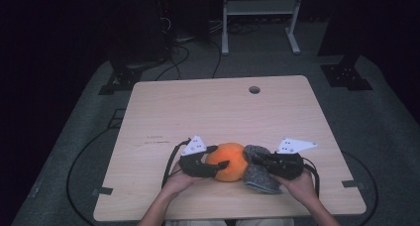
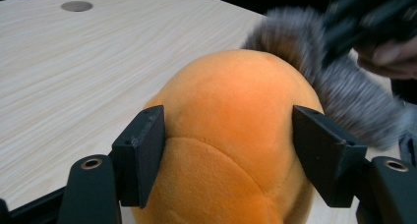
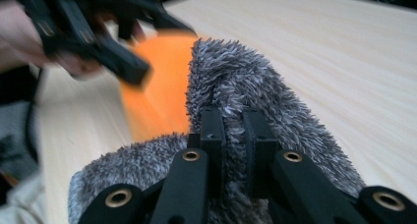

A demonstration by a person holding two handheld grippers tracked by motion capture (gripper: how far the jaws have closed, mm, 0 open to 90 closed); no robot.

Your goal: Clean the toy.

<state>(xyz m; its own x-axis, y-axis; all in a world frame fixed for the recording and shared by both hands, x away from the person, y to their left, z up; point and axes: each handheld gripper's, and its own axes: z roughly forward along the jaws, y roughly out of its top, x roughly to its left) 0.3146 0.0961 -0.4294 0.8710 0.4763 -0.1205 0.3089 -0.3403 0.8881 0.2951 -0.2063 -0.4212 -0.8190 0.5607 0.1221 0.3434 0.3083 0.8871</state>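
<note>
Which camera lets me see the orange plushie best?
The left gripper view: the orange plushie sits big and sharp between the left tongs, seams and all. The high view shows it small beside the grey furry cloth. The right gripper view catches a blurry orange patch behind that cloth.
</note>
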